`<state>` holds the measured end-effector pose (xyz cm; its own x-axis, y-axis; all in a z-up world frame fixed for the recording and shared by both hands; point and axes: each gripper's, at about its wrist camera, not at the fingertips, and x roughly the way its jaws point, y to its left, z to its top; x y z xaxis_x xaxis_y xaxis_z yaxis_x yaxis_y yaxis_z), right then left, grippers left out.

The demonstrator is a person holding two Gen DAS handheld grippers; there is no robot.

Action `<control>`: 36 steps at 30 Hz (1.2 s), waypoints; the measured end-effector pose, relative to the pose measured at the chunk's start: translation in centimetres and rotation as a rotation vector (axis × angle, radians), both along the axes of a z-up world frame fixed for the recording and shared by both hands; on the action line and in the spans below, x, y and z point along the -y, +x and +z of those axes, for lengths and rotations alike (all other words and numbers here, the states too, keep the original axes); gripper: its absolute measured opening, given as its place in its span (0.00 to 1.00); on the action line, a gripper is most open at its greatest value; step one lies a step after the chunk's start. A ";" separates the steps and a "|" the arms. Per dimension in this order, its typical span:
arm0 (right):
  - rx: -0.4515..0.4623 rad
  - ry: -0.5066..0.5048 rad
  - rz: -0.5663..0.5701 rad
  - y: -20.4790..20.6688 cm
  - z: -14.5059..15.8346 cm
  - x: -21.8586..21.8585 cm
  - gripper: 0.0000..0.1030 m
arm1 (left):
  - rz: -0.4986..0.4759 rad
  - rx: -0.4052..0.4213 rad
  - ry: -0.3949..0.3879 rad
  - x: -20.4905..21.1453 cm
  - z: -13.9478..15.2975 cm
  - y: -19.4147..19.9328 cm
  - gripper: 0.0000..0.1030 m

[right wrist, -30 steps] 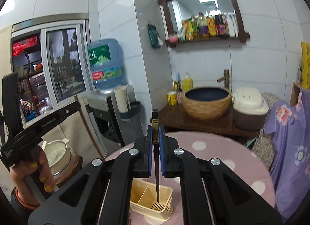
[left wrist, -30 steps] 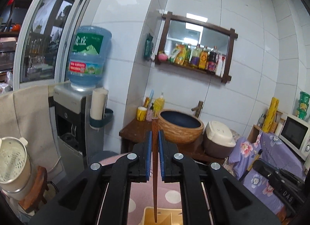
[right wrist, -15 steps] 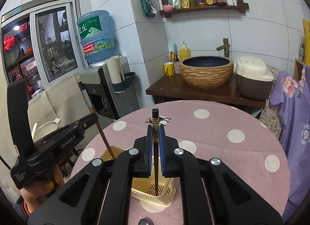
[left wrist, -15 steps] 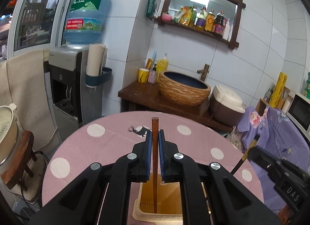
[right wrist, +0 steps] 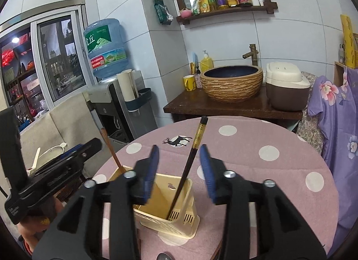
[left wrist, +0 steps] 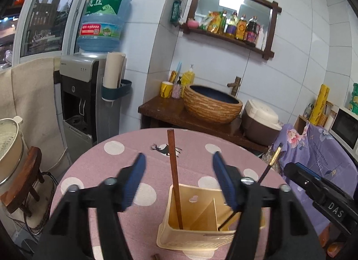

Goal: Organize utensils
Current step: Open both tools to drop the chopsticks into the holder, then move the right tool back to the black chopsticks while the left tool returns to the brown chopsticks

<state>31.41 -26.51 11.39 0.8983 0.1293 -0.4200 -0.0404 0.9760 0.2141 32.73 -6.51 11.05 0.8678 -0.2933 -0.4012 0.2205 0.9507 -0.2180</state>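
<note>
A cream plastic utensil holder [left wrist: 192,237] [right wrist: 179,224] stands on the pink dotted round table [left wrist: 138,143] [right wrist: 268,139]. A brown wooden chopstick [left wrist: 174,177] [right wrist: 110,148] stands in its left compartment. A dark chopstick with a gold band [right wrist: 190,161] [left wrist: 269,166] leans in the right compartment. My left gripper [left wrist: 177,170] is open around the brown chopstick without touching it. My right gripper [right wrist: 179,163] is open around the dark chopstick. Each gripper also shows in the other's view, the right gripper [left wrist: 322,195] and the left gripper [right wrist: 56,170].
A wooden stand [right wrist: 232,107] with a woven basin [right wrist: 231,83] and a rice cooker [right wrist: 287,87] is behind the table. A water dispenser [left wrist: 89,94] stands at the left. A purple floral cloth [right wrist: 335,125] hangs at the right. A spoon tip [right wrist: 164,256] lies at the table's near edge.
Both grippers moved down over the holder and opened. Each let go of its chopstick, which now stands in the holder.
</note>
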 end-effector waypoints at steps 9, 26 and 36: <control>-0.025 -0.119 -0.077 -4.4 -3.0 0.4 0.50 | -0.030 -0.082 0.020 -2.3 -3.3 -3.9 0.90; -0.371 -0.027 -0.162 -7.5 -15.0 4.1 0.50 | -0.052 -0.412 0.087 -4.8 -14.4 -6.1 0.63; -0.482 -0.031 -0.141 -5.6 -18.7 2.4 0.39 | -0.108 -0.464 0.113 -3.0 -16.4 -5.8 0.53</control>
<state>25.80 -28.91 -7.27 0.6089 0.0014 -0.7932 0.1890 0.9709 0.1468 26.95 -3.50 -5.33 0.5572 -0.3039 -0.7728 0.2228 0.9512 -0.2134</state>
